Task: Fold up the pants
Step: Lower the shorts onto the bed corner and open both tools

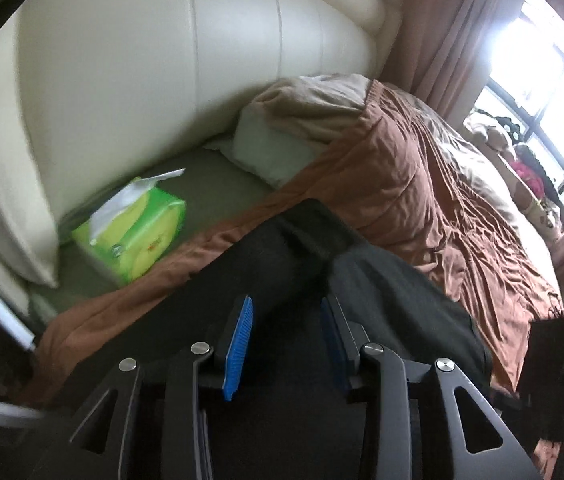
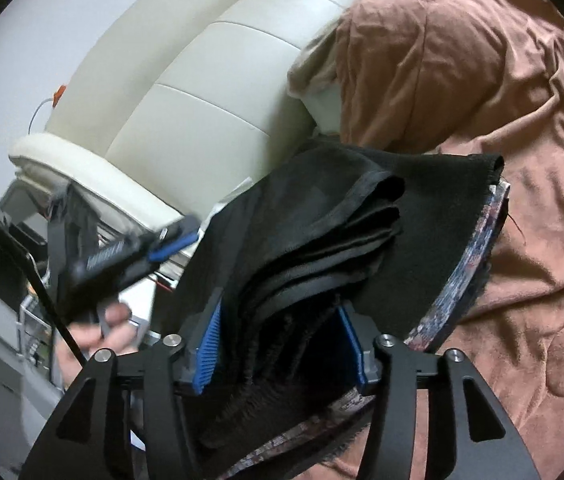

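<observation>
Black pants (image 2: 322, 240) lie folded on the brown blanket (image 2: 522, 160). Right gripper (image 2: 278, 336) stands released, folds between its parted fingers. Left gripper (image 1: 286, 332) hangs released above the cloth.

Matt black cloth pants (image 2: 322, 240); glossy leather headboard (image 1: 162, 60).

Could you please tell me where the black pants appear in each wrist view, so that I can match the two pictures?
Left wrist view: the pants lie lower centre on the brown blanket, beyond the claw fingers.
Right wrist view: the pants fill the centre, bunched in folds between the right claw's blue pads.
Shared landmark: the cream headboard, upper left in both views.
</observation>
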Motion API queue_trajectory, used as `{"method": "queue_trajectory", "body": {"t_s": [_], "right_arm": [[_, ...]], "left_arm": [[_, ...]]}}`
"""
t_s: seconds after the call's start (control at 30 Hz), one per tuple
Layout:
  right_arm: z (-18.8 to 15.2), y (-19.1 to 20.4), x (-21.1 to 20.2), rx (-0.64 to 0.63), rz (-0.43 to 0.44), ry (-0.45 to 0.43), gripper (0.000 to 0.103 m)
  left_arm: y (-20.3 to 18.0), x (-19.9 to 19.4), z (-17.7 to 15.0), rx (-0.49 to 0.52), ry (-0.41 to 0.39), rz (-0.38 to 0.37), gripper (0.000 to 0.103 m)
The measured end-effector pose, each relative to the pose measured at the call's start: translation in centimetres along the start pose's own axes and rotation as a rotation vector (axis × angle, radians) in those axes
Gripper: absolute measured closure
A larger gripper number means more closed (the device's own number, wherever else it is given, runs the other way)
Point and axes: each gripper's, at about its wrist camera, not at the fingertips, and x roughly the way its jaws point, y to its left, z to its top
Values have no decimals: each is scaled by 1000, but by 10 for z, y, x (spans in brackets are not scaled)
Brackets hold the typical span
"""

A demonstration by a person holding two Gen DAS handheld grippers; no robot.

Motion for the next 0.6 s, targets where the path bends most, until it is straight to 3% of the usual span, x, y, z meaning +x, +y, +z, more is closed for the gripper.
{"method": "queue_trajectory", "body": {"t_s": [0.13,0.17,0.2,0.3,0.43,0.6], "right_arm": [[14,0,-1,-13,-80,-21,53],[16,3,-4,-36,-161,-38,56],[17,2,-8,-56,-220,-49,66],[26,9,-22,-78,-376,-81,69],[31,20,-43,-102,-374,-92,69],[21,48,-64,-214,-292,-86,69]], "left_arm": [[12,-5,-19,-20,23,32,65],[18,-3,-25,-38,38,52,65],[23,-3,-29,-53,44,66,65],[33,-2,-41,-99,58,108,65],[31,-18,-46,-107,34,116,65],[13,-40,-48,-99,-19,112,65]]}}
